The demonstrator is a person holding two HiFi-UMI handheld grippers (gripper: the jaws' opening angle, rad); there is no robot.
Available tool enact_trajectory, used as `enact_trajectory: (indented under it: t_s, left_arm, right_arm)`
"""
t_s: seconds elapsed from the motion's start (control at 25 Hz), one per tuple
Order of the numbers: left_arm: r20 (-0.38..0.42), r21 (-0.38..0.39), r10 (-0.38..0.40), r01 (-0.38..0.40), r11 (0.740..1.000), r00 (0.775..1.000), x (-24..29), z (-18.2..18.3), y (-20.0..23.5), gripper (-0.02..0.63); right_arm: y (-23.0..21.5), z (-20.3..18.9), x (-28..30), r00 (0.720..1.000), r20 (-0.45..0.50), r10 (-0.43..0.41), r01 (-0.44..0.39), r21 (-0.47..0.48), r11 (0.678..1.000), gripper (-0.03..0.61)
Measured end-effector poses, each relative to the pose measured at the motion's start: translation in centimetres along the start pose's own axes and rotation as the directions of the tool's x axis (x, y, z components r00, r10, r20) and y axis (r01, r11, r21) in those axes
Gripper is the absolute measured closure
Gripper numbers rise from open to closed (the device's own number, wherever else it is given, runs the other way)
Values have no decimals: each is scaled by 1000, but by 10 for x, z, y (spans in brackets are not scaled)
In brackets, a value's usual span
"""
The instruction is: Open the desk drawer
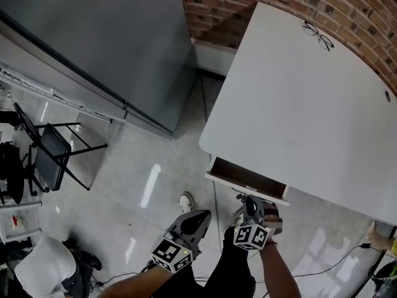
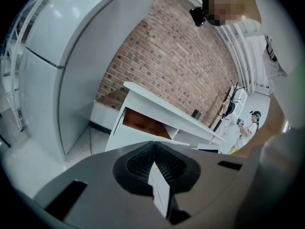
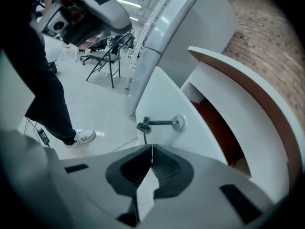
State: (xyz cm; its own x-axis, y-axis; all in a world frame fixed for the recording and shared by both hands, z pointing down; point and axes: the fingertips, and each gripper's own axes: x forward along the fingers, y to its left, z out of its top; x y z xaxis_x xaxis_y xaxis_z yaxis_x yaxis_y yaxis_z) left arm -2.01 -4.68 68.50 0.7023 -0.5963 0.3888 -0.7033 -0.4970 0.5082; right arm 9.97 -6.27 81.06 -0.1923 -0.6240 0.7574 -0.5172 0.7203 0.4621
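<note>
With both pairs of jaws pressed together on nothing, the right gripper (image 1: 249,200) hovers near the part-open drawer (image 1: 247,180) of the white desk (image 1: 298,98), while the left gripper (image 1: 203,216) hangs at its left.

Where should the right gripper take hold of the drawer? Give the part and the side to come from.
Probably the key, which juts straight out of the lock on the drawer front; no handle shows. Come from the front, jaws either side of its shank. The right gripper is shut and empty, so open it first.
</note>
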Motion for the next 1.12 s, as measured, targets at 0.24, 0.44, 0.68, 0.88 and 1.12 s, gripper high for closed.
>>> enact_trajectory:
  t_s: [0.24, 0.44, 0.68, 0.88, 1.12]
  left_arm:
    - [-28, -20, 1, -2, 1000, 1000, -2, -4, 4, 606]
    - [-24, -23, -12, 12, 1000, 1000, -1, -3, 7, 606]
    - [-37, -26, -5, 4, 1000, 999, -3, -4, 19, 606]
    - [-44, -24, -3, 1, 1000, 999, -8, -6, 25, 606]
    - [-58, -27, 12, -14, 1000, 998, -11, -12, 33, 606]
  right_arm:
    - [3, 0, 1, 999, -40, 15, -16, -15, 1000, 563]
    - [-4, 4, -3, 998, -58, -14, 13, -21, 1000, 561]
    - [9, 5, 8, 998, -56, -18, 18, 5, 1000, 563]
    - [42, -14, 19, 989, -112, 96, -94, 29, 995, 563]
    - [54, -24, 31, 985, -127, 117, -114, 23, 993, 563]
